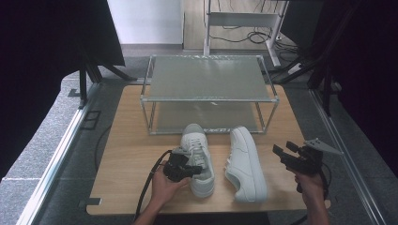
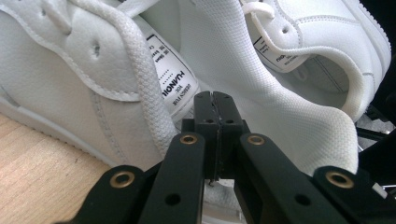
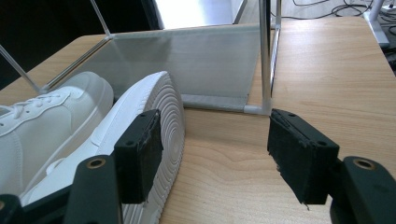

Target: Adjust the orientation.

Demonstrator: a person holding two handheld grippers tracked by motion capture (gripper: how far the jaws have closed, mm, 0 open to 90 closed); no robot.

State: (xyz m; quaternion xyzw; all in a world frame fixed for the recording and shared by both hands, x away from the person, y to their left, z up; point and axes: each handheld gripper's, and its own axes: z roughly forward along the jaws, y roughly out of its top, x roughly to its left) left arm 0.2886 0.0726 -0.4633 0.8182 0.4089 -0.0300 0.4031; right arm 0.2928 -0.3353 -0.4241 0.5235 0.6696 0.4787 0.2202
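Overhead forward-down view; two close jaw-level views, sharing white shoes (image 1: 220, 159)

Two white sneakers lie side by side in the lower middle of the frame on the wooden surface (image 1: 131, 154), just in front of a two-tier wire rack (image 1: 209, 77). The left gripper (image 1: 180, 167) rests against the left sneaker (image 1: 199, 159). At lower right, the right gripper (image 1: 300, 159) hovers apart from the right sneaker (image 1: 246, 164), which lies tipped onto its side.

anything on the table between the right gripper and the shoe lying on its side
No. In the high view, bare wood separates the right gripper from the tipped shoe.
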